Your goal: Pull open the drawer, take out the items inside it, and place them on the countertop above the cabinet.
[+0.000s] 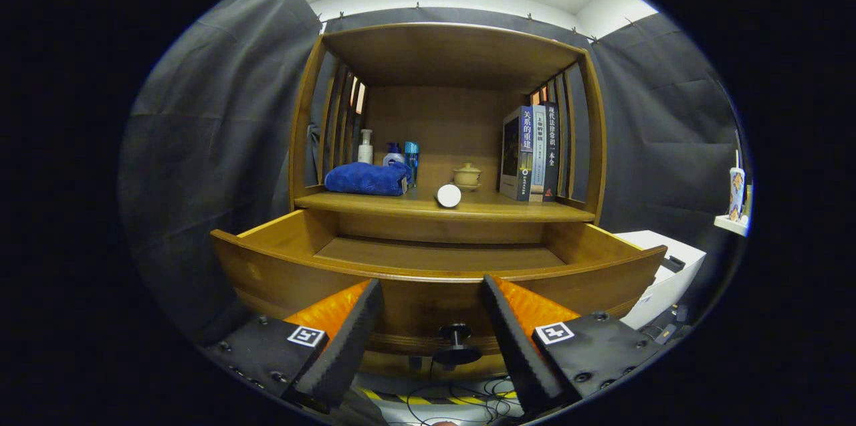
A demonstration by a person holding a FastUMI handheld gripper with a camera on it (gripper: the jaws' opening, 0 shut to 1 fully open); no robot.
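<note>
The wooden drawer (575, 282) stands pulled open below the countertop (508, 210); the part of its floor that I see is bare wood. Its dark knob (455, 334) sits on the drawer front between my two fingers. My gripper (431, 292) is open, its black pads with orange backs spread to either side of the knob and holding nothing. On the countertop lie a folded blue towel (368, 178), a white round item (449, 195) and a small tan lidded cup (467, 176).
Bottles (365, 146) stand behind the towel, and books (529, 153) lean at the shelf's right end. A white box (669, 272) sits to the right of the cabinet. Cables and striped tape lie on the floor below the drawer.
</note>
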